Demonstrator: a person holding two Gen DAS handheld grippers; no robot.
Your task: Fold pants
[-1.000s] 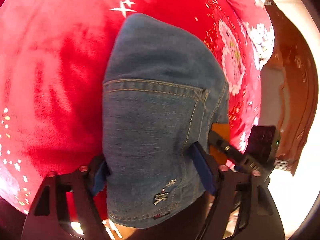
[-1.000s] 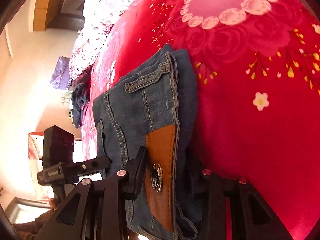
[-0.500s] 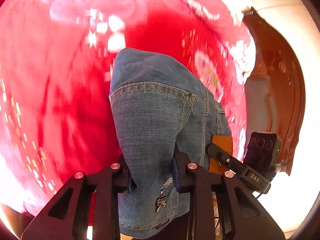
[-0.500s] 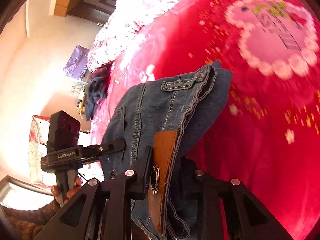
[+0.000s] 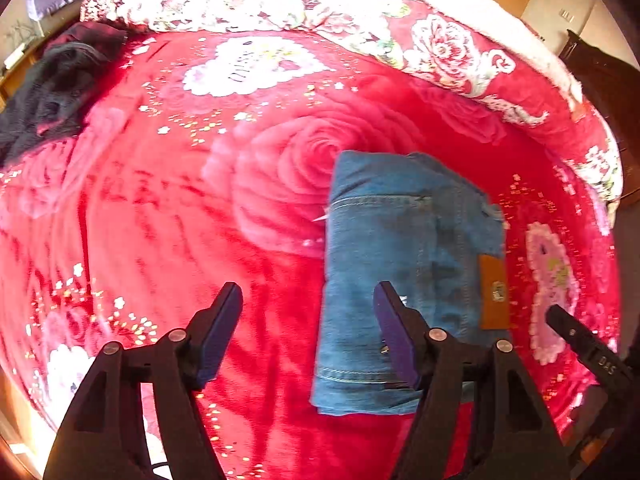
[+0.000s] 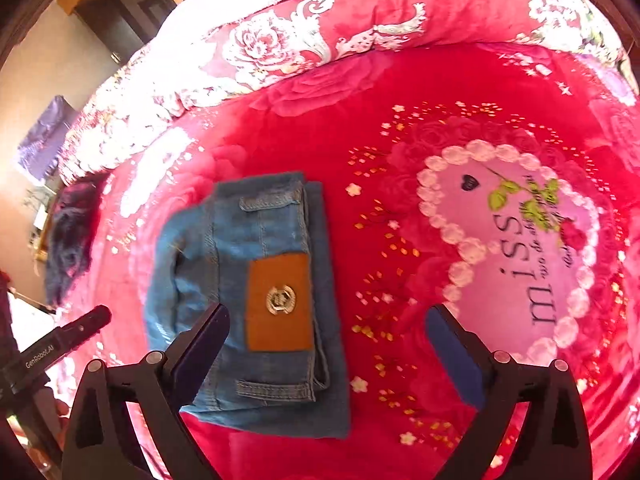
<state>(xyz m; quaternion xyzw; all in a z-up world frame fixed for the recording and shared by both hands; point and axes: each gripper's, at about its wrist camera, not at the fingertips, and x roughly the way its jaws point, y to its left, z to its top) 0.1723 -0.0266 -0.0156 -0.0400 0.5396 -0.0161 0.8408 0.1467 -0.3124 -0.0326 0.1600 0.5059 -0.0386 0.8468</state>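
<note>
On the red blanket (image 6: 400, 92), folded jeans (image 6: 256, 300) between both spread, empty hand-held grippers (image 5: 308, 324) (image 6: 326, 344).

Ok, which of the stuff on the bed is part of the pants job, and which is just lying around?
Part of the job:
- folded jeans, lying on the red blanket
- left claw, open, empty
- right claw, open, empty

Just lying about:
- dark clothes heap at the far edge
- floral quilt behind

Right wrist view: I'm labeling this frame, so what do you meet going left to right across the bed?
Dark clothes heap → folded jeans → brown leather patch on the jeans → scattered small flowers on the red blanket → pink heart print.
</note>
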